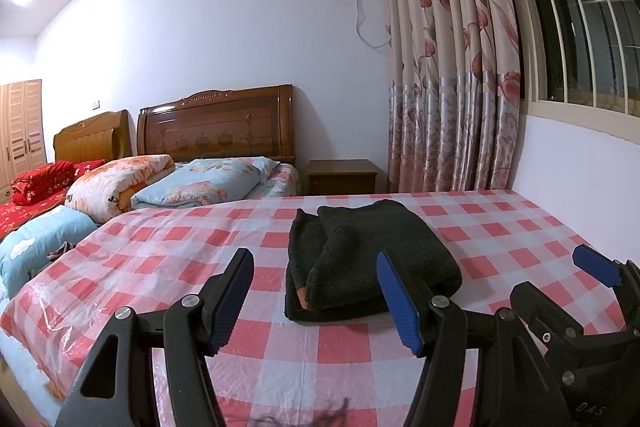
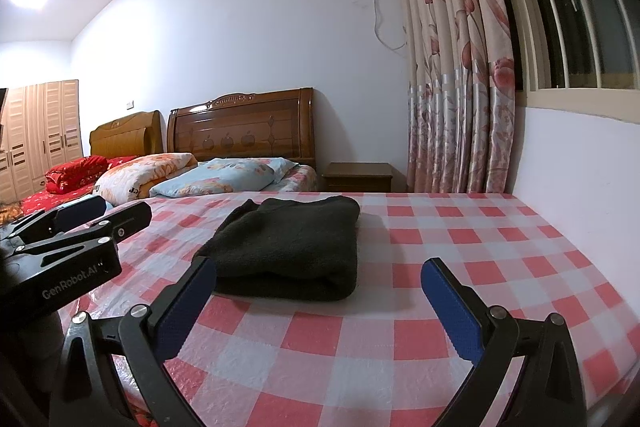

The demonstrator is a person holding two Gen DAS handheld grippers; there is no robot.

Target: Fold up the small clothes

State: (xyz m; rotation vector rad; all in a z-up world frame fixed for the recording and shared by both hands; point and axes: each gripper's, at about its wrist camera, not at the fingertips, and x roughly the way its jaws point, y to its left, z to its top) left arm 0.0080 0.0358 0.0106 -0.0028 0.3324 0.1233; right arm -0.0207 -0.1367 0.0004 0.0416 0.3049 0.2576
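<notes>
A dark green knit garment (image 1: 360, 259) lies folded in a compact bundle on the red-and-white checked cloth (image 1: 160, 247) of the table. It also shows in the right wrist view (image 2: 292, 251). My left gripper (image 1: 316, 283) is open and empty, just in front of the bundle. My right gripper (image 2: 320, 291) is open and empty, in front of the bundle and a little to its right. The right gripper's blue-padded finger shows at the right edge of the left wrist view (image 1: 596, 267). The left gripper's body shows at the left of the right wrist view (image 2: 68, 251).
The white wall (image 2: 580, 167) runs along the table's right side under a barred window (image 1: 580, 7). Flowered curtains (image 1: 448, 67) hang at the far right. Beds with folded quilts (image 1: 168, 183) and wooden headboards (image 1: 216, 127) lie beyond, with a nightstand (image 1: 344, 177).
</notes>
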